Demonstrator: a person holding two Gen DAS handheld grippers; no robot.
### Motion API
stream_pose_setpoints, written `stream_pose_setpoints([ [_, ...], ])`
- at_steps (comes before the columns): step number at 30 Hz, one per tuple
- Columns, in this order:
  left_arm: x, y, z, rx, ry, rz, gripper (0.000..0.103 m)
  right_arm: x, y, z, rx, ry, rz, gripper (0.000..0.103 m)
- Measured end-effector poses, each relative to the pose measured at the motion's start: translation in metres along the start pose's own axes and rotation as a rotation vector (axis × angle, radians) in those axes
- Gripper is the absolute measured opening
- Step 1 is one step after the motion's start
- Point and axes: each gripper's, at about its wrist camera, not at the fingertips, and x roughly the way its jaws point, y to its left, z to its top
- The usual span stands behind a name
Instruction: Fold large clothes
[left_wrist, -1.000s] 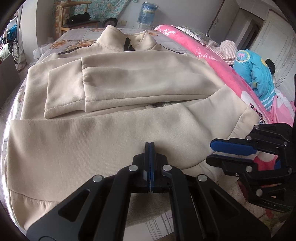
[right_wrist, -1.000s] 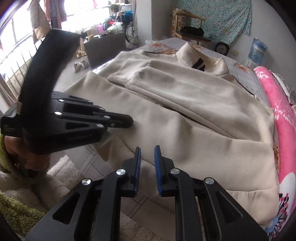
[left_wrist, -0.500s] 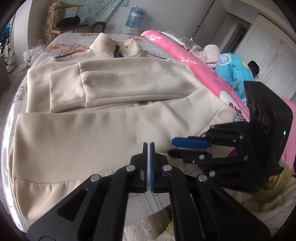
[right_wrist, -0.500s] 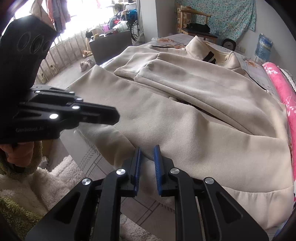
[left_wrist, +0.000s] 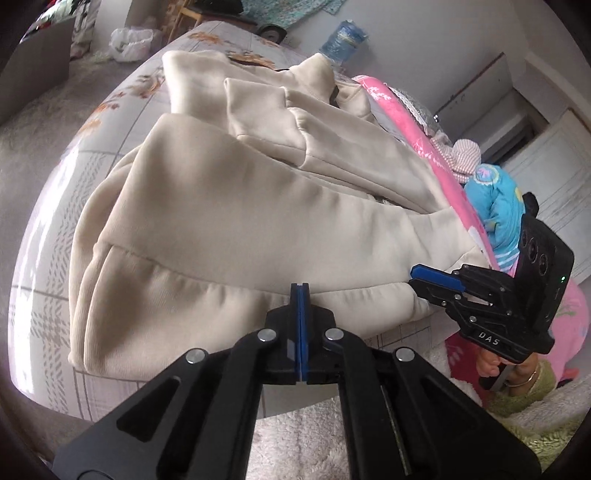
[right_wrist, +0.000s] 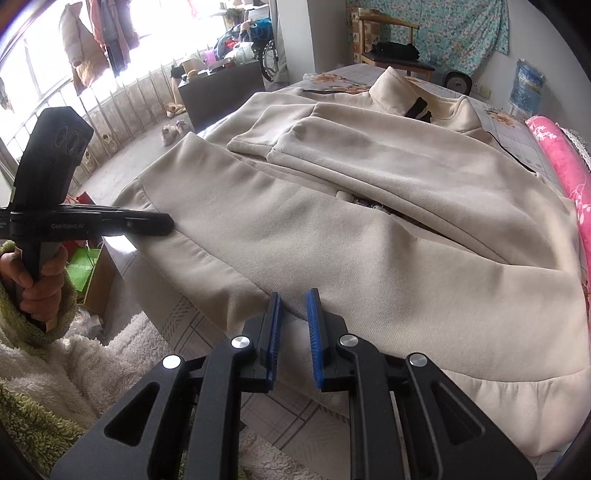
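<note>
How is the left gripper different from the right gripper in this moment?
The left gripper has its blue pads pressed together; the right gripper shows a small gap between its pads. Neither visibly holds cloth. Both are black with blue pads and sit at the near hem of the beige jacket.

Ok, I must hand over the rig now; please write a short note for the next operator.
Left gripper: jaws shut, empty, at the hem of the cream jacket.
Right gripper: jaws slightly apart, empty, over the same hem.
The jacket lies on the bed.
Done: both sleeves folded across the chest.
Left: probably fold the body from hem toward collar.
</note>
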Motion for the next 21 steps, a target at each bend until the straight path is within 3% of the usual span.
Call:
stream_pose_setpoints([
  [4, -0.015, 0.008, -0.005, -0.003, -0.027, 0.065, 0.002, 0.0, 0.0, -0.001, 0.004, -0.004, -0.001, 0.014],
  [9, -0.037, 0.051, -0.012, -0.152, -0.065, 0.047, 0.002, 0.0, -0.003, -0.001, 0.011, -0.007, 0.01, 0.014],
  [13, -0.057, 0.067, -0.015, -0.182, -0.103, 0.126, 0.002, 0.0, -0.004, -0.001, 0.011, -0.009, 0.013, 0.014],
  [21, -0.072, 0.053, -0.004, -0.121, -0.131, 0.181, 0.005, 0.0, -0.007, 0.001, 0.037, -0.003, 0.029, 0.015],
])
